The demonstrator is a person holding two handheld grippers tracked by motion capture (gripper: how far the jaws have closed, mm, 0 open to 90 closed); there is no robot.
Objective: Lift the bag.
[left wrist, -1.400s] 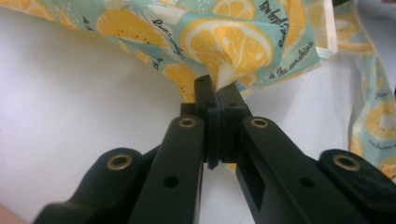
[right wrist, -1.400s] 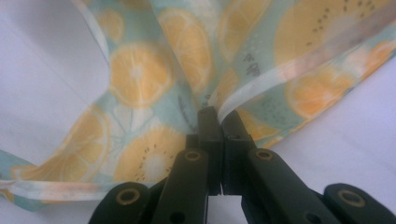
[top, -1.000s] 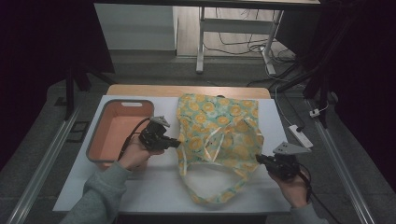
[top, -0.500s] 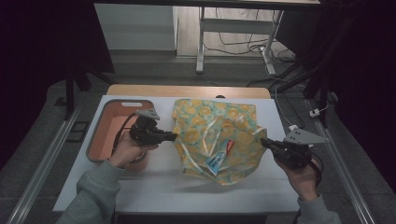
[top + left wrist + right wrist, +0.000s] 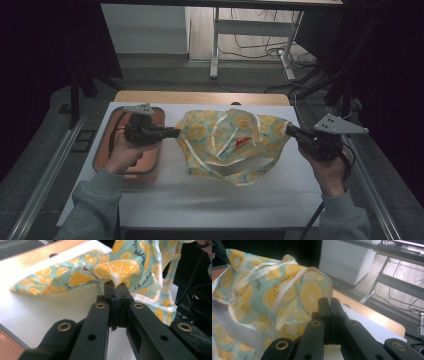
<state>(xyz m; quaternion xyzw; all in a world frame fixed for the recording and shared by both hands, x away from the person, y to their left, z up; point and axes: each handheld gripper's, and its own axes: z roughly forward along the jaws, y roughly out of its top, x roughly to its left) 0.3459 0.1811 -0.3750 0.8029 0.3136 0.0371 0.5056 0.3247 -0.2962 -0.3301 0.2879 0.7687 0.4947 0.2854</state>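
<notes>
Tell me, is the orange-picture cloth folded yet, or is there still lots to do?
Not folded yet. Done so far: each gripper has pinched an edge, the left gripper on one side of the cloth, the right gripper on the other. In hand: the cloth hangs stretched between them, its bottom and pale straps sagging to the white table. Probably left: laying it down neatly. The orange tray sits nearby.

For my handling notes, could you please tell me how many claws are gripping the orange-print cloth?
2. The left claw pinches the cloth at its left edge; the right claw pinches its right edge, lifting it above the table.
</notes>
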